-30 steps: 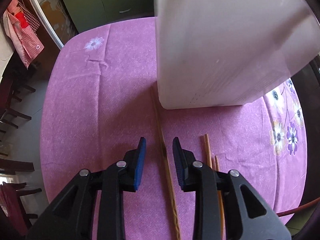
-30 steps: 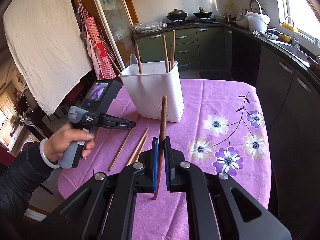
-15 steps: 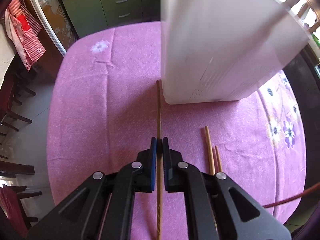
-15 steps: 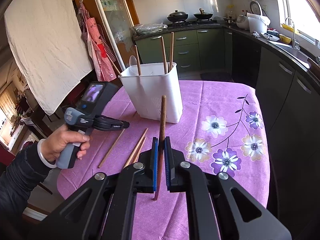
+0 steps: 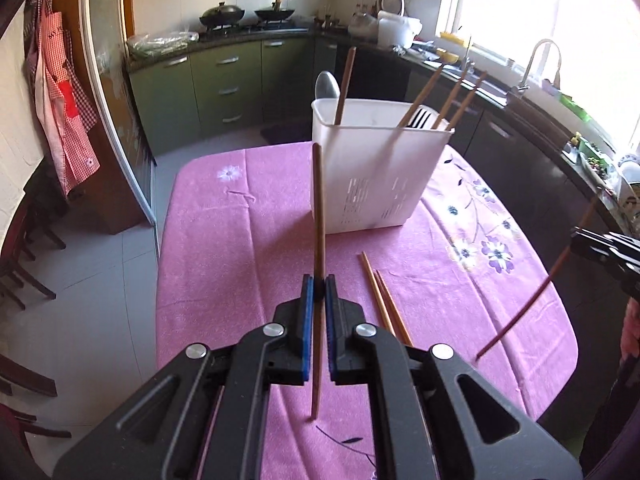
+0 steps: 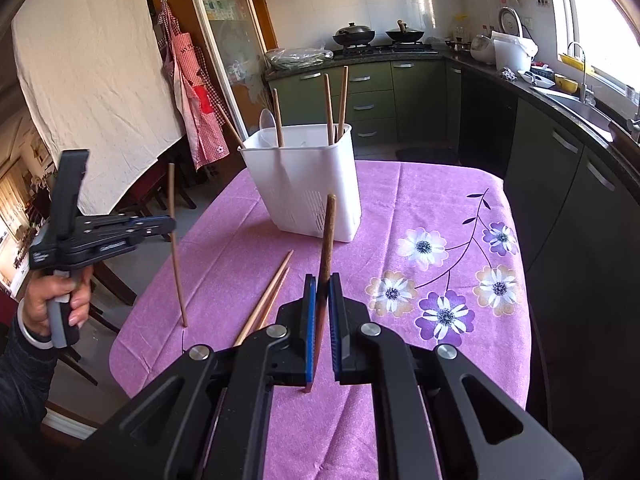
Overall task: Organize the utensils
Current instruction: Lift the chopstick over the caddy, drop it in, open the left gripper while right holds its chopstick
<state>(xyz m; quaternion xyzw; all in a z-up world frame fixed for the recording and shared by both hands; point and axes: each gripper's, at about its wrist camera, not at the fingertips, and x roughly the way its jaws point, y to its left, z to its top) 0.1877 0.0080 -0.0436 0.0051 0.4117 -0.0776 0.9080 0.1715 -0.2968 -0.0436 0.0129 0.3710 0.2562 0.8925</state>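
A white utensil holder (image 5: 372, 176) stands on the purple tablecloth (image 5: 240, 232) with several chopsticks and a spoon in it; it also shows in the right wrist view (image 6: 308, 184). My left gripper (image 5: 319, 286) is shut on a brown chopstick (image 5: 318, 208), held upright above the table; the right wrist view shows this gripper (image 6: 166, 226) and chopstick (image 6: 176, 256) too. My right gripper (image 6: 322, 284) is shut on a darker chopstick (image 6: 327, 232), also upright. Two chopsticks (image 5: 382, 292) lie on the cloth between the grippers, also in the right wrist view (image 6: 268, 296).
The table's front edge (image 6: 132, 364) is near both grippers. Dark chairs (image 5: 24, 264) stand to the left. Green kitchen cabinets (image 6: 372, 96) and a counter with a sink (image 5: 536, 92) lie behind and to the right.
My left gripper closed on the chopstick lying by the holder and lifted it upright, off the cloth. My right gripper kept its chopstick and barely moved.
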